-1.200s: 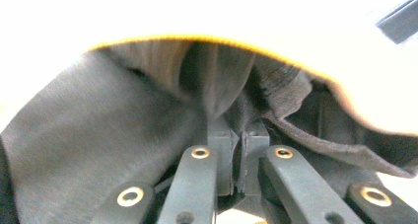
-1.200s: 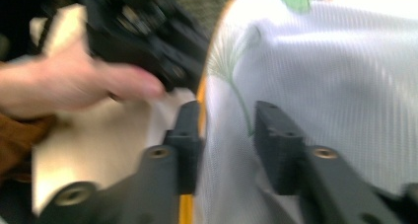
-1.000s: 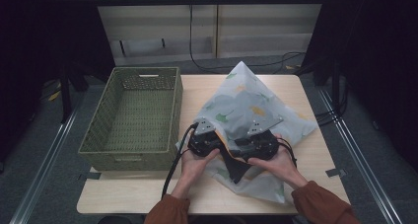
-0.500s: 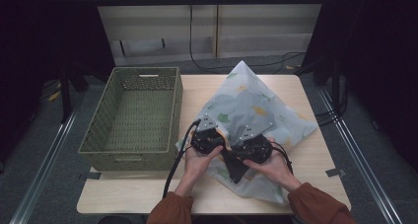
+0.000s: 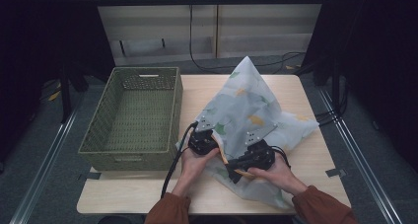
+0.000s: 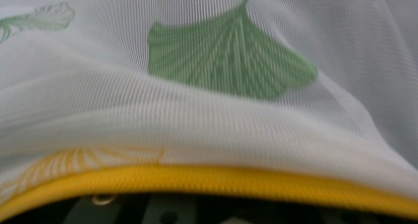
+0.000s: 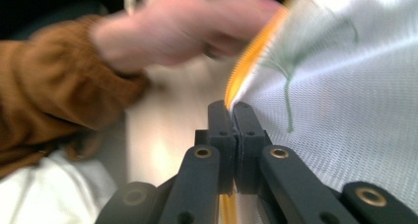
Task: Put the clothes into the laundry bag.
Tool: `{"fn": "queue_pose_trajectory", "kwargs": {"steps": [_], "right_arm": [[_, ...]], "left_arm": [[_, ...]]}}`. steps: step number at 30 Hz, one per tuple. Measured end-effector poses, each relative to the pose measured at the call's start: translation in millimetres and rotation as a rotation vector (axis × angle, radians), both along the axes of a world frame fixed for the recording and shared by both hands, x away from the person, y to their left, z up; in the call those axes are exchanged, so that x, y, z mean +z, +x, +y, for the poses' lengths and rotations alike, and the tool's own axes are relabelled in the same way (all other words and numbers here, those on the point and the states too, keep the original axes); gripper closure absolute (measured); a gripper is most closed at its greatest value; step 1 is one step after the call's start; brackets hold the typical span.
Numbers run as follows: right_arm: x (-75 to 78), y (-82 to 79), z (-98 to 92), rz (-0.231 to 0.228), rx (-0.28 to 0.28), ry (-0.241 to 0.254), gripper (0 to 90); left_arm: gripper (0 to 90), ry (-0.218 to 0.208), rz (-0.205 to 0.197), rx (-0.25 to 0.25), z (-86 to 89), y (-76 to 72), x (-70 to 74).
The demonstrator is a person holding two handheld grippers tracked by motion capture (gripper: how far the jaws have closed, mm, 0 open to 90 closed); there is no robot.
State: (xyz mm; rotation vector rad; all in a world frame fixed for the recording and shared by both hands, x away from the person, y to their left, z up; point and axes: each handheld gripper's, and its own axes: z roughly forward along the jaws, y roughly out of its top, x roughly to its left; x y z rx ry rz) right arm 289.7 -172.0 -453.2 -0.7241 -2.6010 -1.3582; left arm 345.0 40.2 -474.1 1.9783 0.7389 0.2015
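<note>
Sleeves: two rust-brown sleeves [image 5: 323,206] are coming in over the near edge of the table [image 5: 148,197].
Right tongs: the right tongs [image 7: 230,114] are pressing together on the yellow-trimmed edge [image 7: 246,66] of the mesh bag [image 5: 256,105], the hem running between the black jaws; in the high view these right tongs are sitting right of centre near the front.
Left tongs: the left tongs [image 5: 213,135], just left of the right pair, are pushing against the bag's near left edge; their jaws have just been opening a little, and whether the pads are gripping the fabric I cannot tell.
Mesh bag: the white bag with green and yellow leaf prints is lying on the right half of the table, one corner peaking up at the far side.
Basket: a green woven basket [image 5: 133,115] is standing on the table's left half, just beside the bag.
</note>
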Motion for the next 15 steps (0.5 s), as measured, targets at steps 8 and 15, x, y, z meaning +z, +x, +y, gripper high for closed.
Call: {"fn": "queue_pose_trajectory", "kwargs": {"steps": [8, 15], "right_arm": [[-6.3, 6.6, -3.9, -0.013, -0.043, -0.043, 88.5], [-6.9, 11.4, -9.2, -0.022, -0.097, -0.043, 88.3]], "left_arm": [[55.1, 0.06, -0.083, -0.018, 29.6, -49.8, 13.8], [43.5, 0.134, 0.025, -0.151, 30.6, -67.3, -4.2]]}}
